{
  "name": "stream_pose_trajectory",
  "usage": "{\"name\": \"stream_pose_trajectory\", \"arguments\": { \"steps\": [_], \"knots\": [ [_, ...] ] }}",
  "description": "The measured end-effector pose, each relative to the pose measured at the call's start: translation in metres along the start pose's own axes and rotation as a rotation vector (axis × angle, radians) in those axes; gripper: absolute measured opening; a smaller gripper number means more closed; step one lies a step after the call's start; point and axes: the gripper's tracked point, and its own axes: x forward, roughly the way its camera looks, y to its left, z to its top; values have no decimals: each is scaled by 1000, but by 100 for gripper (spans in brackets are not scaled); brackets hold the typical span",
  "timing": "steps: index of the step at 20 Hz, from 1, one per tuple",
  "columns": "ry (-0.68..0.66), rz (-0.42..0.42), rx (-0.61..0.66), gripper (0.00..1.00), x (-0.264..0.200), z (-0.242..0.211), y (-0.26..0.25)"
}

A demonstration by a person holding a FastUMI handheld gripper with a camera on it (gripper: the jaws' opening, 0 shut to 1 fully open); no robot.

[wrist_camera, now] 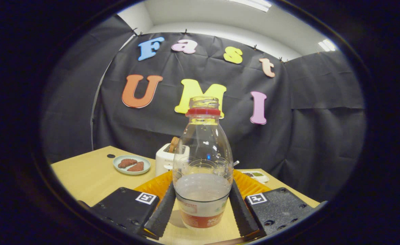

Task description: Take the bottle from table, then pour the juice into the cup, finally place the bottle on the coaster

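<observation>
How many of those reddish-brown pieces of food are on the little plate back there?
2. Both pieces lie side by side on the small plate, left of the toaster and beyond the bottle held between the gripper fingers. None looks hidden.

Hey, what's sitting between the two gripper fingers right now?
In the gripper view, the open-topped bottle stands upright between the fingers, which press its lower sides. Through it shows a clear cup and an orange coaster.
</observation>
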Motion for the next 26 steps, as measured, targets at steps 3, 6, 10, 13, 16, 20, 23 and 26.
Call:
{"name": "stream_pose_trajectory", "arguments": {
  "steps": [3,6,10,13,16,20,23,26],
  "knots": [
    [0,17,44,82,14,-10,7],
    [12,27,91,82,28,-26,11],
    [28,69,113,82,53,-54,29],
    [22,64,100,82,65,-67,30],
    [-1,52,79,82,75,-80,29],
    [16,45,66,84,84,-100,27],
    [23,59,82,84,85,-106,29],
    [18,59,77,86,83,-108,29]
  ]
}}
